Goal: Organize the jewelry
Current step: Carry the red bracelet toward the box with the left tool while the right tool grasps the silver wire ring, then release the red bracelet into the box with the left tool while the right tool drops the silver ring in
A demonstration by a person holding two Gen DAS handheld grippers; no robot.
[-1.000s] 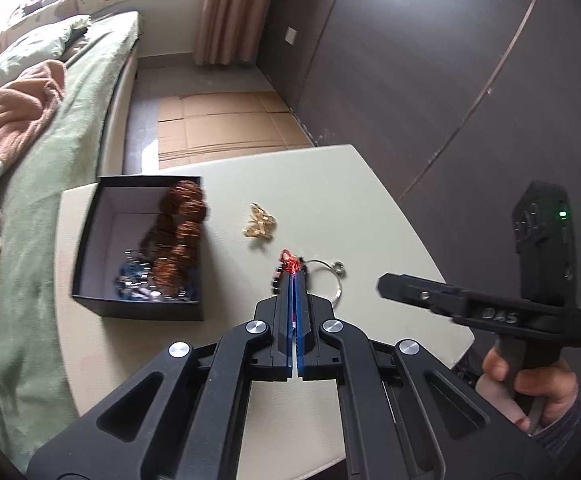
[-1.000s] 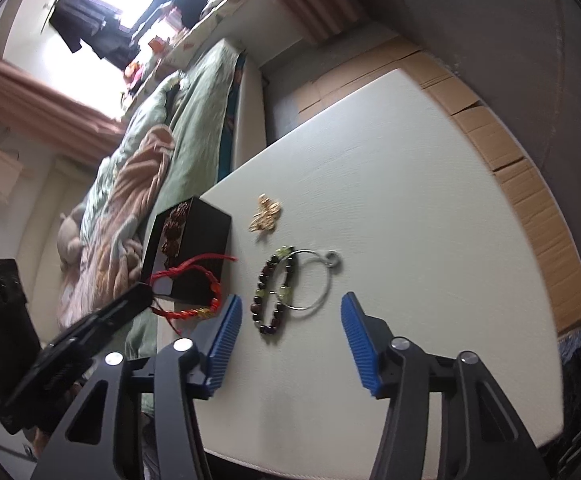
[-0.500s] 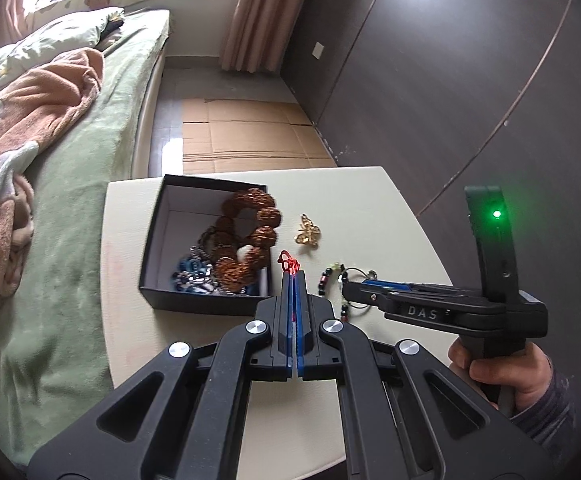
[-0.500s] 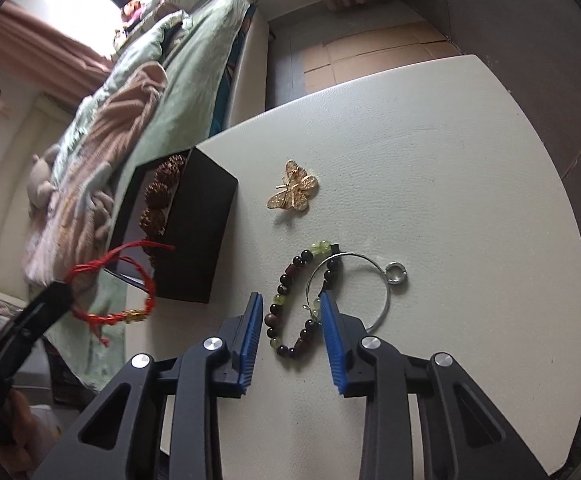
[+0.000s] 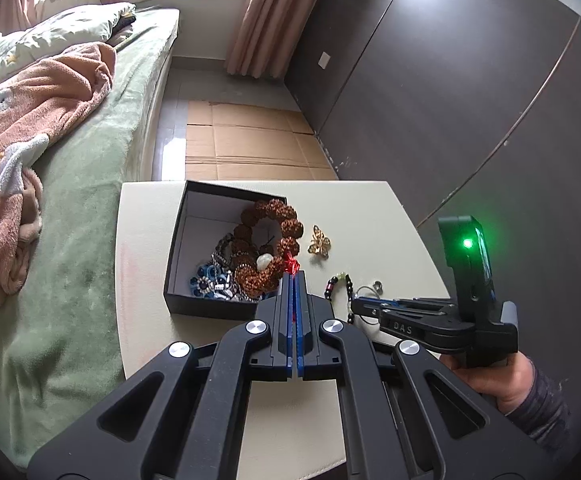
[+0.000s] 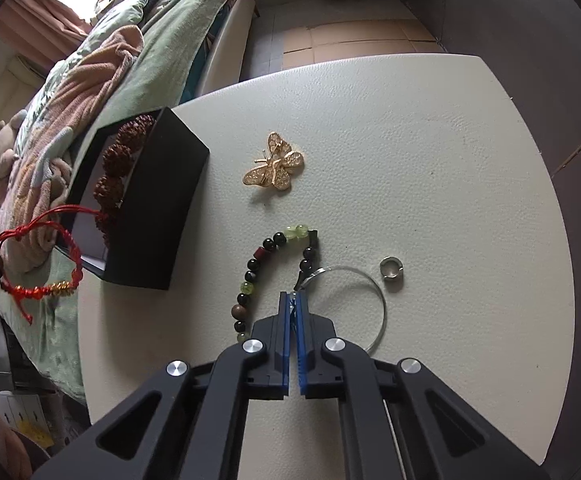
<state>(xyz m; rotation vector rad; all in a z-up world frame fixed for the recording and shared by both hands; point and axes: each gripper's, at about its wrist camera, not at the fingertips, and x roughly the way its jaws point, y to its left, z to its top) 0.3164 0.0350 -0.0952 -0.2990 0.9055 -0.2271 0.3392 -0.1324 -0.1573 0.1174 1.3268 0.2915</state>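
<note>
Dark, green and brown beads make up the beaded bracelet (image 6: pixel 274 272), which lies on the cream table (image 6: pixel 430 140) crossed with a thin silver wire hoop (image 6: pixel 374 300) that carries a small ring (image 6: pixel 390 269). The right gripper (image 6: pixel 293 300) has just been closing; its blue pads (image 6: pixel 288 312) are now together, pinching the bracelet's right strand where it crosses the hoop. A gold butterfly brooch (image 6: pixel 274 166) sits farther off, and the black box (image 6: pixel 150 208), left of it, holds large knobbly brown beads (image 5: pixel 268 240). The left gripper (image 5: pixel 293 276) is clamped on a red cord bracelet (image 6: pixel 38 256), which hangs just at the box's near right corner.
</note>
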